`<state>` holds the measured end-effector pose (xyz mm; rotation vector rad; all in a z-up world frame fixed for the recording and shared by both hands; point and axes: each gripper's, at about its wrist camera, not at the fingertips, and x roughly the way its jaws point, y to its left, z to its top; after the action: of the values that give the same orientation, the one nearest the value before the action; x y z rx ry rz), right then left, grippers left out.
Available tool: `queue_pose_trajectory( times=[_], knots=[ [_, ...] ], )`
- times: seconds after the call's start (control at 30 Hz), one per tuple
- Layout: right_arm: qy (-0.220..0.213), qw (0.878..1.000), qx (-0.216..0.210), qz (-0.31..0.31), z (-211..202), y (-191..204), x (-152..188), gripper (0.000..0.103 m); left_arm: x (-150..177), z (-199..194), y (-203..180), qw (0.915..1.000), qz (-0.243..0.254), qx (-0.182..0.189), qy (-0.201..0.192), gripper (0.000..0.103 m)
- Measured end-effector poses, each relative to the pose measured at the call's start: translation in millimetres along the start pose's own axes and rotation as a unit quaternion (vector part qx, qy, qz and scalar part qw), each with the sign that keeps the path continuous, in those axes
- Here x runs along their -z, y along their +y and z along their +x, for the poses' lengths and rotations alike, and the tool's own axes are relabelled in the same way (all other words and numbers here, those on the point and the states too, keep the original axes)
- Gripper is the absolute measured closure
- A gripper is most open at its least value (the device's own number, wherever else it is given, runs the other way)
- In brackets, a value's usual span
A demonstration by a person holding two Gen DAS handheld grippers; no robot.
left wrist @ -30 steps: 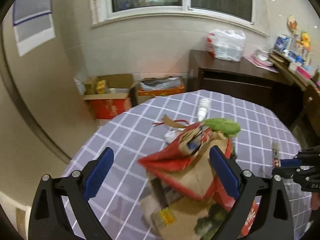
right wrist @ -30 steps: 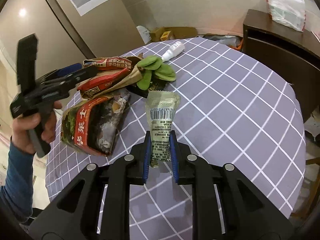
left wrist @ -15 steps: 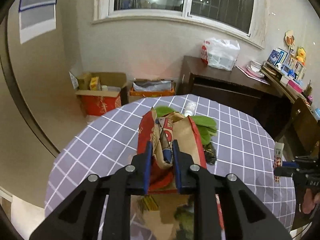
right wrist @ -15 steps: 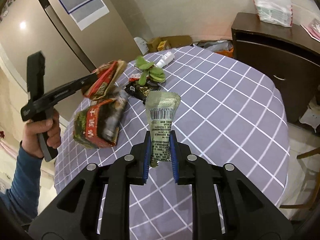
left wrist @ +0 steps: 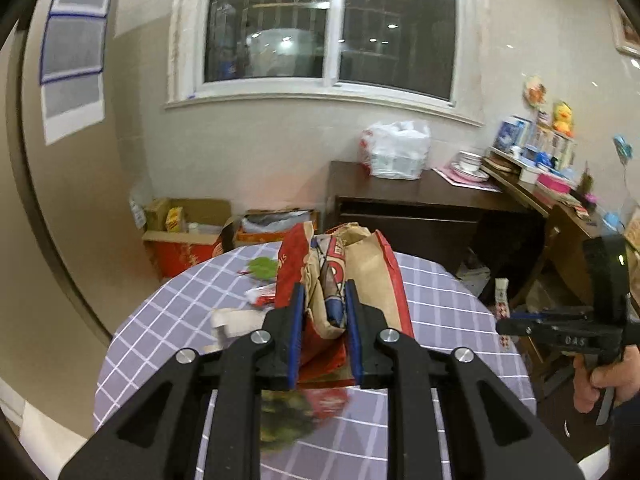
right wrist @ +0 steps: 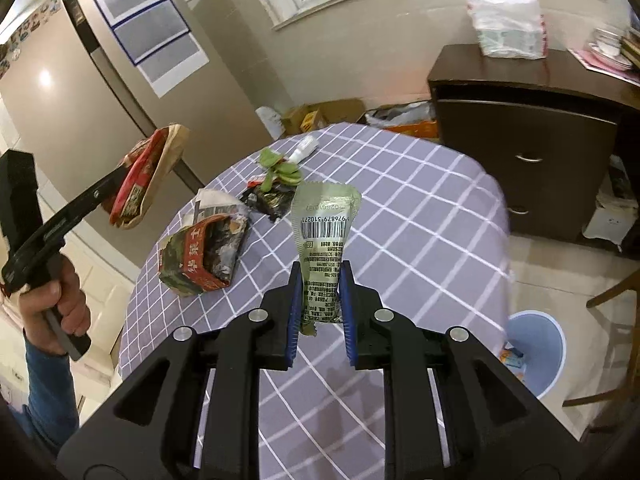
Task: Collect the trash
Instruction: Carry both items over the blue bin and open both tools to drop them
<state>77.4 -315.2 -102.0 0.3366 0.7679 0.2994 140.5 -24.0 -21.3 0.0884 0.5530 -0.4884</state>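
My left gripper (left wrist: 322, 294) is shut on a crumpled red and brown paper bag (left wrist: 360, 276) and holds it above the table; the same bag (right wrist: 148, 176) shows at the left in the right wrist view. My right gripper (right wrist: 320, 284) is shut on a green snack wrapper (right wrist: 324, 224) with a barcode, held above the round table with the grey checked cloth (right wrist: 420, 216). On the table lie a torn red and green carton (right wrist: 204, 256), a dark wrapper (right wrist: 268, 200), green leaves (right wrist: 280, 166) and a small white bottle (right wrist: 304, 148).
A light blue bin (right wrist: 536, 352) stands on the floor to the right of the table. A dark wooden cabinet (right wrist: 528, 140) with a white plastic bag (right wrist: 508, 24) stands behind. Cardboard boxes (left wrist: 188, 228) sit by the wall. A wooden chair (right wrist: 612, 308) is at the right.
My left gripper closed on the paper bag and lifted it off the table. My right gripper rose and drew back with the green wrapper; the blue bin came into view.
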Motion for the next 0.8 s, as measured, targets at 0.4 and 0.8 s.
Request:
queue_pose_trajectory(
  times=[0.4,0.8],
  knots=[
    [-0.052,0.995,0.058,0.069,-71,-78,16,0.085,11,29,-103,0.9959,0.007,0.087,0.026,0.085],
    [-0.055,0.968,0.131,0.207,-100,-207,57,0.085,18,91,-218,0.9818,0.056,0.157,0.091,0.085]
  ],
)
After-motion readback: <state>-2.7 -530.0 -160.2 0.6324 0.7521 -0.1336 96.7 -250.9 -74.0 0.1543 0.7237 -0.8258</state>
